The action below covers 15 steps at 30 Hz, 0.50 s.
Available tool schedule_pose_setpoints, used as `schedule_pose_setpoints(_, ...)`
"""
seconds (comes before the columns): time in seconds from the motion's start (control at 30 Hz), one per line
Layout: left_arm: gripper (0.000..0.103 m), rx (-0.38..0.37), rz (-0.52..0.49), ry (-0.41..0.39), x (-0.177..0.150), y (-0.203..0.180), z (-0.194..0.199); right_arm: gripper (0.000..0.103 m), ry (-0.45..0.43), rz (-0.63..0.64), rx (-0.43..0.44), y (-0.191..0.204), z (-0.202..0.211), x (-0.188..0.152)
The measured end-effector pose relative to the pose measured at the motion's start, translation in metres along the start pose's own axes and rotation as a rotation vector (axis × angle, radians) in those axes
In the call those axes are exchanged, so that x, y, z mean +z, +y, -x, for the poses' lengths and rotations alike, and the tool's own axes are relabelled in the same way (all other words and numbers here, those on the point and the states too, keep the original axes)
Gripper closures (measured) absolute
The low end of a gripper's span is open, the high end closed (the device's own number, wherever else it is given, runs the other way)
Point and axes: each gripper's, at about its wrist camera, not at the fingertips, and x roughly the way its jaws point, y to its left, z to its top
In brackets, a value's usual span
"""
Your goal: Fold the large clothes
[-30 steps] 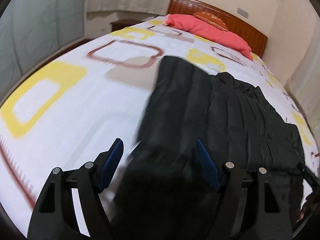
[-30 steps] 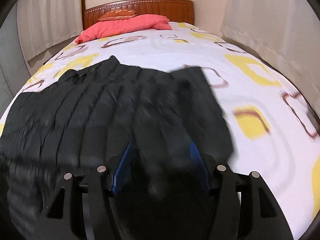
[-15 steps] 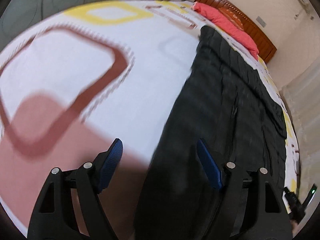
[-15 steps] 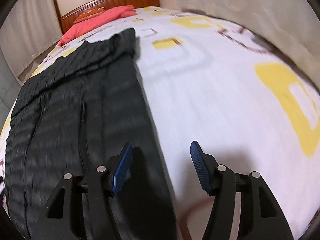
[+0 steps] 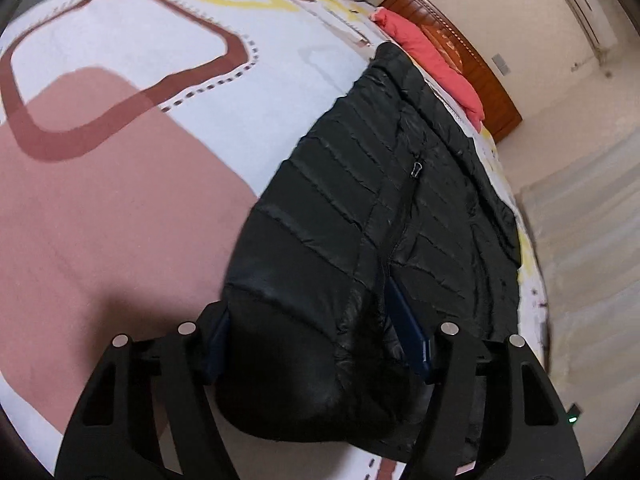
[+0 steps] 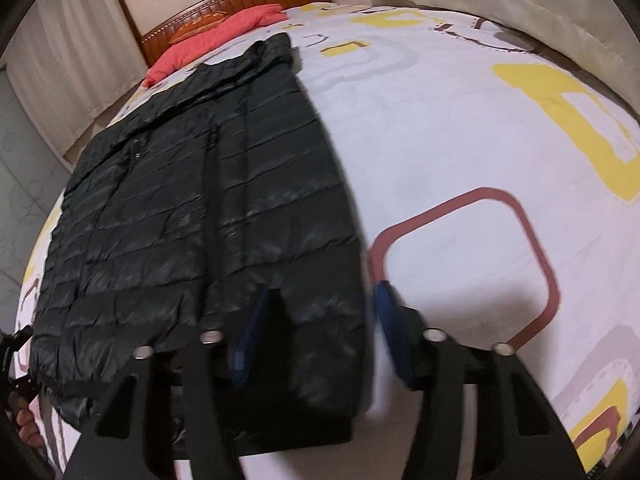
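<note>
A black quilted puffer jacket (image 5: 360, 184) lies flat on the bed and runs toward the headboard. My left gripper (image 5: 314, 336) is at its near left corner. A puffy lump of the hem fills the gap and touches both blue pads while the jaws are closing. In the right wrist view the same jacket (image 6: 200, 200) fills the left half. My right gripper (image 6: 318, 332) straddles its near right edge and its jaws are closing. The left pad rests against the fabric and a thin gap shows at the right pad (image 6: 390, 332).
The bed sheet (image 6: 460, 140) is white with yellow and brown squares and spreads wide on both sides of the jacket. A pink pillow (image 6: 208, 44) lies by the wooden headboard (image 6: 240, 0). A hand (image 6: 24, 424) shows at the lower left edge. Curtains line the walls.
Both grippers swung outward and down to the jacket's near corners. Their jaws, empty half a second ago, have narrowed around the hem, the left one now pressing into it.
</note>
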Motion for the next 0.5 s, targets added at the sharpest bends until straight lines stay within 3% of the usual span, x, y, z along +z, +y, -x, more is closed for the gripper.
schedule_pose_setpoints(0.23, 0.035, 0.002, -0.015, -0.034, -0.006, -0.003, 0.0, 0.08, -0.015, -0.02, 0.058, 0.003, 0.002, -0.002)
schedule_pose_setpoints(0.27, 0.045, 0.0, -0.007, -0.039, -0.005, -0.001, 0.001, 0.084, -0.018, -0.027, 0.069, 0.002, 0.003, -0.002)
schedule_pose_setpoints(0.3, 0.063, 0.002, -0.001, -0.041, -0.005, 0.001, 0.002, 0.087, -0.024, -0.039, 0.082, 0.001, 0.005, -0.001)
schedule_pose_setpoints(0.4, 0.085, 0.003, 0.021, -0.041, -0.004, 0.008, 0.006, 0.09, -0.056, -0.047, 0.103, 0.003, 0.014, 0.0)
schedule_pose_setpoints(0.5, 0.09, -0.022, 0.034, -0.064, -0.002, 0.01, 0.017, 0.092, -0.094, -0.036, 0.113, 0.007, 0.027, 0.002)
